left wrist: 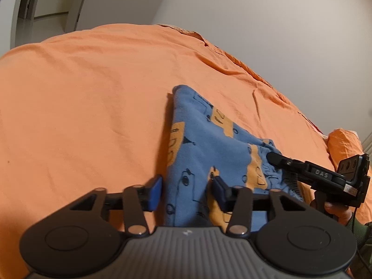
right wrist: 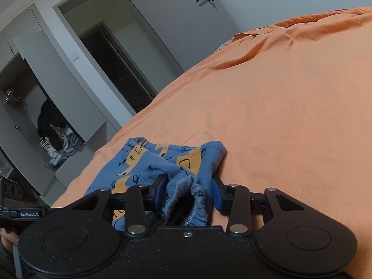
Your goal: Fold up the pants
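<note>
While the blue cotton pants with orange patches [left wrist: 209,144] lie bunched on the orange bed sheet [left wrist: 93,104], the left gripper [left wrist: 187,193] hovers over their near edge with its jaws wide apart, holding nothing. The right gripper [right wrist: 189,191] stands at the elastic waistband [right wrist: 183,197]; its jaws are wide apart with the bunched fabric between them, possibly touching, not clamped.

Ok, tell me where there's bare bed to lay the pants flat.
Bare orange sheet spreads wide left of the pants, and beyond them toward the wall. It is crowded at the near waistband end, where the left gripper and right gripper straddle the fabric.
</note>
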